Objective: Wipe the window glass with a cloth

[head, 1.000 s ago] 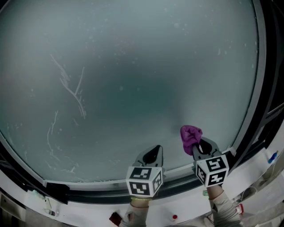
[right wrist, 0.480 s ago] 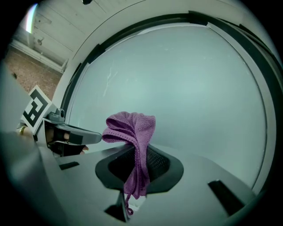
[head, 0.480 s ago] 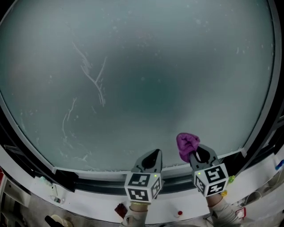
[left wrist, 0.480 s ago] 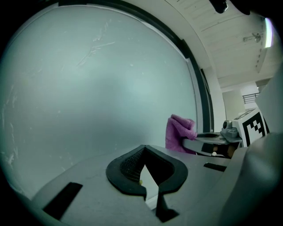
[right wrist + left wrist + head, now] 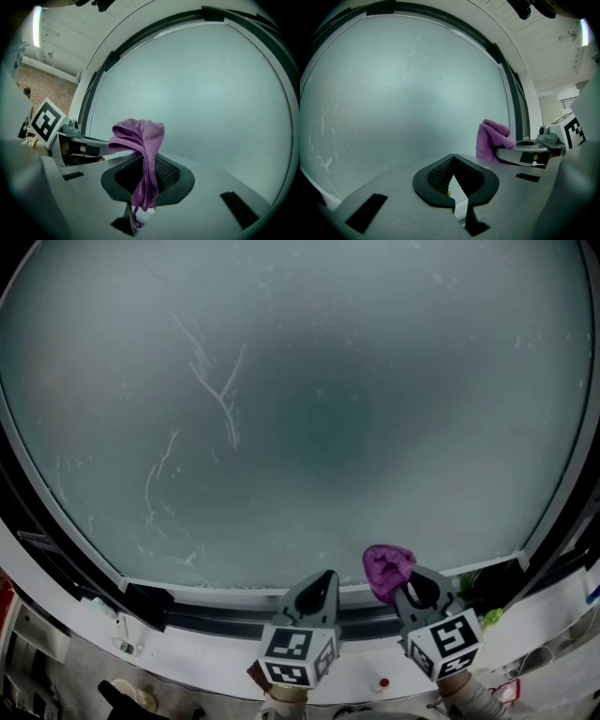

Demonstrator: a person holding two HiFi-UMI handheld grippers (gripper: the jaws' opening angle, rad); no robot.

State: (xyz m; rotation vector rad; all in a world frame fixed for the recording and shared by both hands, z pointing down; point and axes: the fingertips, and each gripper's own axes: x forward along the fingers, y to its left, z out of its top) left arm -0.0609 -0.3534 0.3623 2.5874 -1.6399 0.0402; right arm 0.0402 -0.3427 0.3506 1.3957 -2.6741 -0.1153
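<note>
The right gripper (image 5: pixel 412 589) has its jaws pinched tight on a purple cloth (image 5: pixel 387 568). The cloth bunches up above the jaws, and a thin bit hangs down between them. It sits by the bottom edge of the glass (image 5: pixel 309 409), toward the right corner. The left gripper (image 5: pixel 322 579) is just beside it, also at the bottom edge. Its jaws are squeezed together with nothing in them. The glass looks foggy, with thin white marks (image 5: pixel 217 390) on its upper left part. A dark frame (image 5: pixel 216 620) runs under the glass.
</note>
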